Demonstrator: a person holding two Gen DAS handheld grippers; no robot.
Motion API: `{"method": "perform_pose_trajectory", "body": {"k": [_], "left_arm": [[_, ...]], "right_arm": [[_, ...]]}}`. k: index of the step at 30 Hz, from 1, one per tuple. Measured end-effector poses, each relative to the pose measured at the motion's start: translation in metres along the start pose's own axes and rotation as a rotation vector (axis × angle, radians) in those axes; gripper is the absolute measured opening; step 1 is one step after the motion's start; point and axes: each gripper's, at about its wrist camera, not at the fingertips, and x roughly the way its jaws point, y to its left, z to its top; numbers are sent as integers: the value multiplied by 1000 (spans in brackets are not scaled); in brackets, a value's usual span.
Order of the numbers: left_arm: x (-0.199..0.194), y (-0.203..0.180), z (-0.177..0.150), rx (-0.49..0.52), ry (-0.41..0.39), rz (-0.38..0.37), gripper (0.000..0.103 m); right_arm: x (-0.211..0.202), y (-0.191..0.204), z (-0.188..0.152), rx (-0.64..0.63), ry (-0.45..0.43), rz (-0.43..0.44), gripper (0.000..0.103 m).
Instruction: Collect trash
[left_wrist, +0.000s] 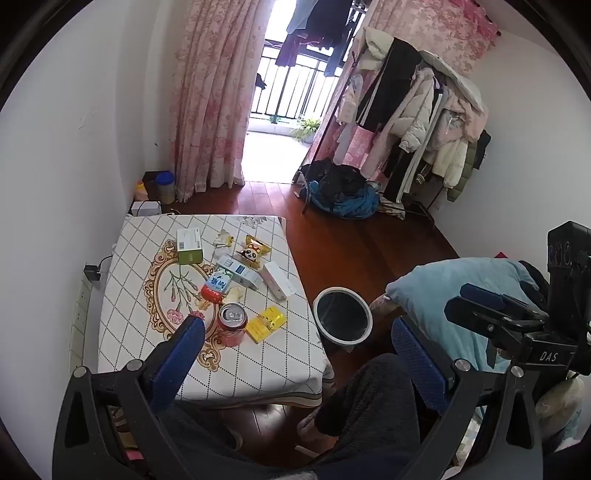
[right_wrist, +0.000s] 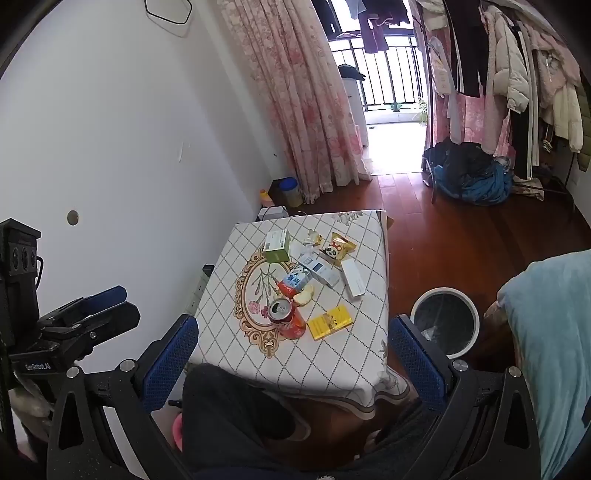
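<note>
Trash lies on a low table with a checked cloth (left_wrist: 258, 365) (right_wrist: 347, 365): a red soda can (left_wrist: 232, 324) (right_wrist: 287, 318), a yellow packet (left_wrist: 266, 324) (right_wrist: 330, 321), a red-and-blue carton (left_wrist: 216, 285) (right_wrist: 293, 281), a green box (left_wrist: 189, 245) (right_wrist: 277, 244), a panda snack bag (left_wrist: 253, 252) (right_wrist: 338, 248) and white boxes (left_wrist: 277, 279) (right_wrist: 351, 277). A white bin (left_wrist: 342, 320) (right_wrist: 445, 322) stands on the floor right of the table. My left gripper (left_wrist: 299, 341) is open above the table's near edge. My right gripper (right_wrist: 291, 345) is open too, holding nothing.
A person's dark-trousered knees (left_wrist: 373, 398) (right_wrist: 236, 413) sit below both grippers. A light blue blanket (left_wrist: 454, 295) (right_wrist: 550, 332) lies at the right. A clothes rack (left_wrist: 424, 122) and a pile of dark clothes (left_wrist: 343, 192) stand at the back. Jars (left_wrist: 162, 186) sit by the pink curtain.
</note>
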Motion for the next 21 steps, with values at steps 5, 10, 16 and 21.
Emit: {"method": "perform_pose_trajectory", "body": {"k": [5,10,16,21], "left_arm": [[0,-1,0,-6,0,-7,103],[1,0,0,-9,1,-12,103],[3,-3,0,-13,-2,-11,103],[-1,-7,0,-17,-4,-13,103]], "right_arm": [[-1,0,0,1,-1,5,103],[1,0,0,-1,3,19,103],[-1,-1,2,-3,12,43,103],[5,2,0,-9,13,47,103]]}}
